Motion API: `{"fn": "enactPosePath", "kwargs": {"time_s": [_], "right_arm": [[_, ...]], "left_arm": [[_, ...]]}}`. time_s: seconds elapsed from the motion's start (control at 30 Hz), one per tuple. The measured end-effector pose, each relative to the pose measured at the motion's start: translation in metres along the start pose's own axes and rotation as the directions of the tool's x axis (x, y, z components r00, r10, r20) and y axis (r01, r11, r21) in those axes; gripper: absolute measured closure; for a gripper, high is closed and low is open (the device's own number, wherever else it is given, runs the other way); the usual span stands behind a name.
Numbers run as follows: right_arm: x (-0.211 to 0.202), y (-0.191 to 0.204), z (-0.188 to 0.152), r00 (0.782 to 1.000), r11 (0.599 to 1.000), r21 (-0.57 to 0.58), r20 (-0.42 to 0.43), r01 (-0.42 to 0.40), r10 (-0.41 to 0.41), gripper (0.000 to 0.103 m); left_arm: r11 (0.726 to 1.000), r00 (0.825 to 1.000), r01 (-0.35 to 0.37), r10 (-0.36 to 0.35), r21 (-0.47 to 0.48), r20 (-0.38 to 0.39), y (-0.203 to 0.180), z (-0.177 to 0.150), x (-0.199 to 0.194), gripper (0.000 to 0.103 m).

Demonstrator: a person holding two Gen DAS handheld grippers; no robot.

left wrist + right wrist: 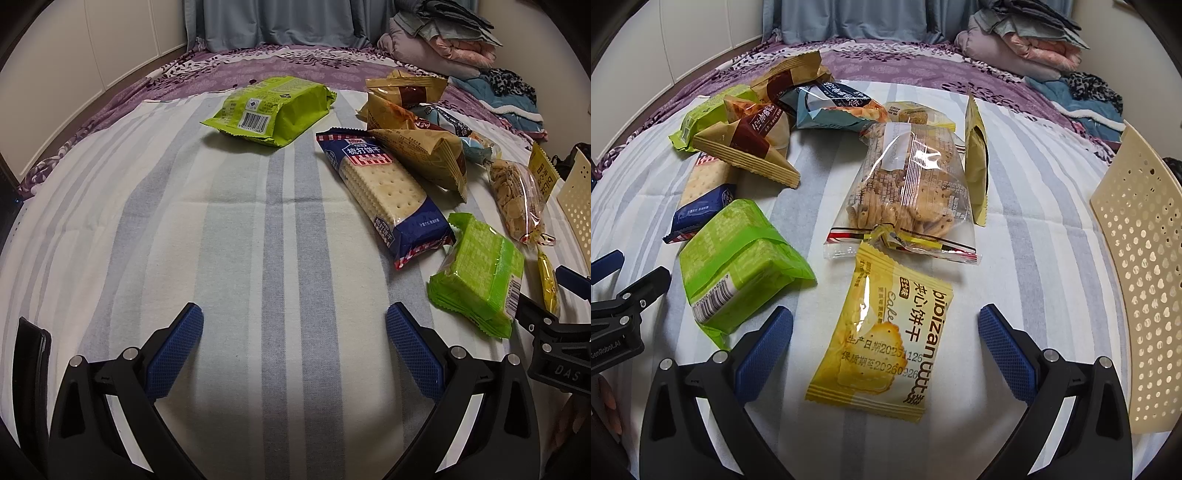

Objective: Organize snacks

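We are holding the left hand-held gripper [294,347] wide apart and empty over bare striped sheet [236,229] on the bed, with the snacks lying ahead and to our right: a cracker pack [384,192], a green pack [480,273] just beside it, and a green bag [269,107] farther off. We are keeping the right hand-held gripper [885,347] equally wide, gripping nothing, with a yellow packet [882,343] lying flat between its fingers. A cookie bag [908,184] is sitting just beyond it, and a cream basket [1145,258] is standing at the right.
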State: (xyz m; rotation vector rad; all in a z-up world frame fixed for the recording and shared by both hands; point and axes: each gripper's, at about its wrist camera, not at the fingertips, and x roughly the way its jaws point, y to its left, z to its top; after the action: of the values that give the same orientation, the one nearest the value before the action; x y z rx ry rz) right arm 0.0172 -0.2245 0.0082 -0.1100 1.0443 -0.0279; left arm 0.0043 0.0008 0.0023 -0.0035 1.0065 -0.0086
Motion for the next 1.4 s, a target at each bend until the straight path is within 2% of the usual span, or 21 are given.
{"fn": "enactPosePath", "kwargs": {"time_s": [0.27, 0.43, 0.63, 0.8, 0.87, 0.97, 1.07, 1.17, 1.27, 1.4], "right_arm": [[-0.006, 0.004, -0.007, 1.000, 1.000, 0.027, -0.007, 0.015, -0.015, 0.005], [-0.015, 0.006, -0.015, 1.000, 1.000, 0.026, -0.004, -0.009, 0.009, 0.005], [-0.046, 0.003, -0.025, 0.993, 0.994, 0.040, 0.067, -0.103, 0.100, 0.005], [-0.070, 0.010, -0.011, 0.964, 0.971, 0.002, 0.120, -0.240, 0.238, 0.005], [-0.074, 0.023, -0.005, 0.956, 0.965, -0.047, 0.127, -0.259, 0.263, 0.005], [-0.076, 0.033, 0.004, 0.957, 0.966, -0.084, 0.139, -0.244, 0.254, 0.005], [-0.076, 0.012, 0.000, 0.966, 0.976, 0.011, 0.146, -0.215, 0.211, 0.005], [-0.069, -0.019, -0.007, 0.982, 0.982, 0.112, 0.129, -0.150, 0.135, 0.005], [-0.061, -0.035, -0.012, 0.989, 0.980, 0.157, 0.103, -0.126, 0.110, 0.005], [-0.052, -0.032, -0.008, 0.989, 0.981, 0.144, 0.096, -0.129, 0.115, 0.005]], "left_arm": [[1.000, 1.000, 0.001, -0.001, 0.003, 0.001, -0.001, -0.001, -0.001, 0.002], [1.000, 1.000, 0.013, -0.013, 0.017, -0.002, 0.000, 0.000, -0.004, 0.002], [0.999, 1.000, 0.014, -0.014, 0.040, -0.021, 0.006, 0.002, -0.013, 0.002], [0.998, 0.999, -0.012, 0.010, 0.056, 0.043, 0.016, 0.013, -0.038, 0.002], [0.998, 0.997, -0.016, 0.012, 0.059, 0.070, 0.020, 0.021, -0.050, 0.002], [0.998, 0.995, -0.018, 0.013, 0.054, 0.097, 0.024, 0.030, -0.065, 0.002], [0.999, 0.995, -0.001, -0.003, 0.047, 0.096, 0.025, 0.035, -0.072, 0.002], [0.998, 0.996, 0.026, -0.031, 0.055, 0.078, 0.017, 0.034, -0.071, 0.002], [0.995, 0.997, 0.053, -0.058, 0.087, 0.054, 0.000, 0.032, -0.066, 0.002], [0.987, 0.996, 0.079, -0.085, 0.137, 0.040, -0.026, 0.028, -0.063, 0.002]]}}
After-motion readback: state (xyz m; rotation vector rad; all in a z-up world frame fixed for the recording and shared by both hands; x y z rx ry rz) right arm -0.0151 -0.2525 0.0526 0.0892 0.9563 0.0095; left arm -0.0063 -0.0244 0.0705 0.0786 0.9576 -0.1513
